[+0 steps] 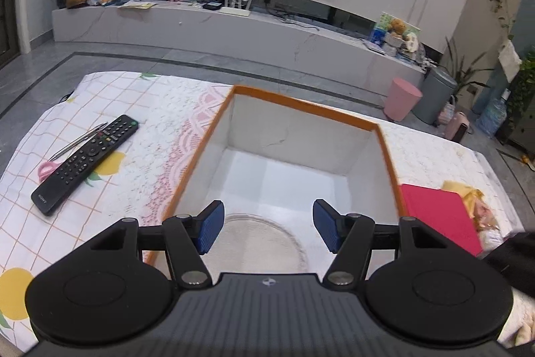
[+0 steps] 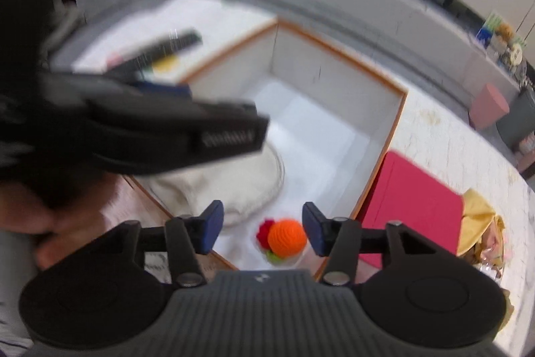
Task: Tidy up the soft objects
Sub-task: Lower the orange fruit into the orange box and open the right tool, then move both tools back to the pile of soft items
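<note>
1. The right gripper is hanging over the near corner of the box, jaws released and gripping nothing.
2. The toy, a crocheted orange ball with a red part beside it, is lying on the box floor directly below and between the pads, clear of both.
3. The left gripper is standing wide and empty over the cushion in the same box.
4. The right hand is nearer the toy, probably just dropped.
</note>
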